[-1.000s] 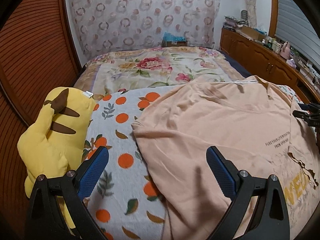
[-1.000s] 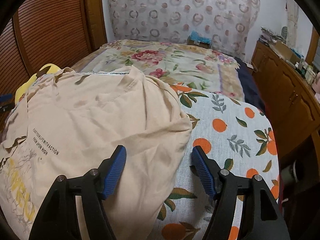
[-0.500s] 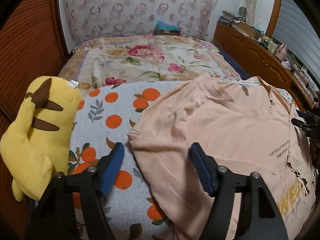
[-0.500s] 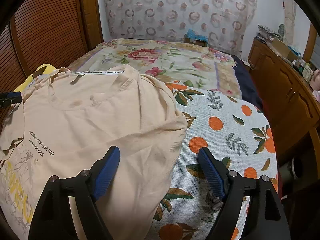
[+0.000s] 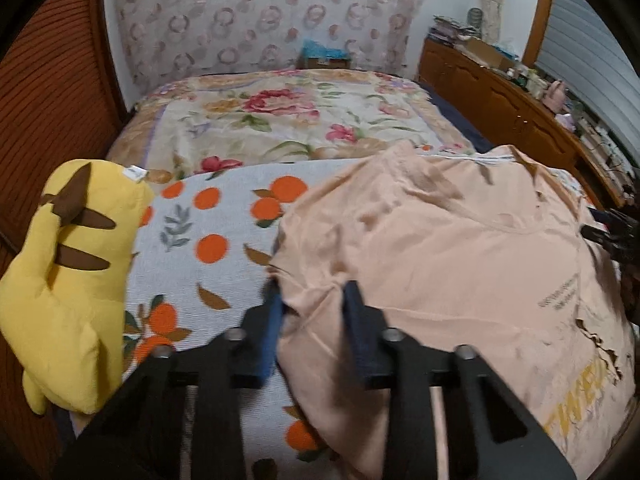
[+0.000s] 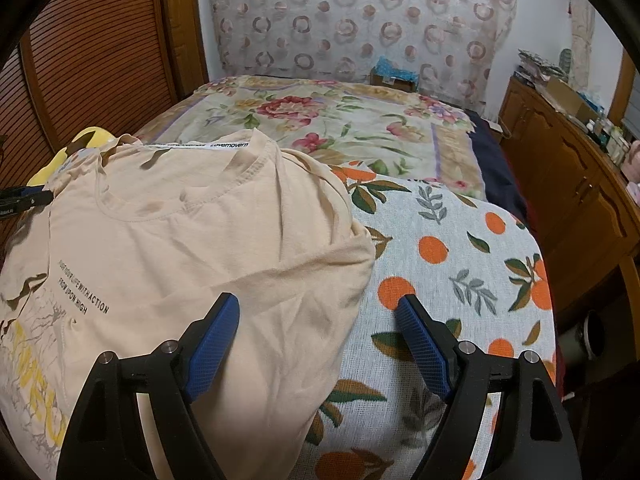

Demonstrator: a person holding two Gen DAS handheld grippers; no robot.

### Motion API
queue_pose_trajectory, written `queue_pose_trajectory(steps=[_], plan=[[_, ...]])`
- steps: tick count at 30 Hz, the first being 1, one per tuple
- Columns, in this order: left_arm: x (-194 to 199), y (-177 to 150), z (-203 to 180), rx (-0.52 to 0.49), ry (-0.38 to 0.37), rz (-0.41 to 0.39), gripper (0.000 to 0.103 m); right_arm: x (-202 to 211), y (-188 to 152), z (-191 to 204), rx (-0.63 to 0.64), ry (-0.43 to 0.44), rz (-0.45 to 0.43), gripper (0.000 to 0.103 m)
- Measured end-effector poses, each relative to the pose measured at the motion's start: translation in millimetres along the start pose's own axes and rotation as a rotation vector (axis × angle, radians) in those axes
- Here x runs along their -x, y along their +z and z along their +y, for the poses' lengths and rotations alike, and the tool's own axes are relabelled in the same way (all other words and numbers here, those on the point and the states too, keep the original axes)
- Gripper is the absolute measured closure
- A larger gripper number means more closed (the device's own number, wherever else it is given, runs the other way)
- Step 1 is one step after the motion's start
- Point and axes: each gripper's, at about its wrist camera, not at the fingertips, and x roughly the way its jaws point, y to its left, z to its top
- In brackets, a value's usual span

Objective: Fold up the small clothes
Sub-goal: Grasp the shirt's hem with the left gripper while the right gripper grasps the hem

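Your left gripper (image 5: 312,312) has just been closing and pinches the shirt's (image 5: 460,264) sleeve edge; your right gripper (image 6: 318,334) gapes over the other sleeve. The shirt lies limp and light across the bed's (image 6: 448,248) near edge; take it by hems.

Home bedroom: bed (image 5: 296,120) with floral blanket, wooden dresser (image 6: 576,176).

The peach T-shirt (image 6: 192,240) was soft, matt cotton, creased. Under it lay a coarse-woven orange-print blanket (image 6: 452,256). The yellow plush toy (image 5: 68,280) looked fuzzy. The right hand-held gripper (image 6: 318,320) had matt black plastic arms and textured blue pads (image 6: 420,344). The cabinet (image 6: 568,184) was glossy wood.
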Motion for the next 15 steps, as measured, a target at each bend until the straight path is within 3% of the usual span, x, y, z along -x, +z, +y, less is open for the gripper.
queue_pose_trajectory(steps=[2,5,7,8,10,15], plan=[[0.3,1.0,-2.7,-0.01,-0.005,0.006,0.09,-2.9,4.6,-5.3,-0.025,-0.023,-0.002,0.02],[4.6,2.3,-7.5,-0.022,0.004,0.0,0.093,-7.8,11.5,-6.6,-0.02,-0.01,0.002,0.033],[15.1,2.9,-13.2,-0.028,0.0,-0.027,0.093,-8.7,14.3,-2.8,-0.005,0.012,0.0,0.062],[20.7,3.1,-15.5,-0.028,-0.005,-0.041,0.094,-8.7,15.5,-0.8,0.006,0.023,-0.001,0.068],[35.0,3.0,-22.3,-0.031,-0.018,-0.074,0.094,-7.7,16.0,5.0,0.027,0.041,0.001,0.093],[82.8,-3.1,-46.1,-0.062,-0.053,-0.171,0.094,26.0,11.6,13.6,0.052,0.082,-0.12,0.095]])
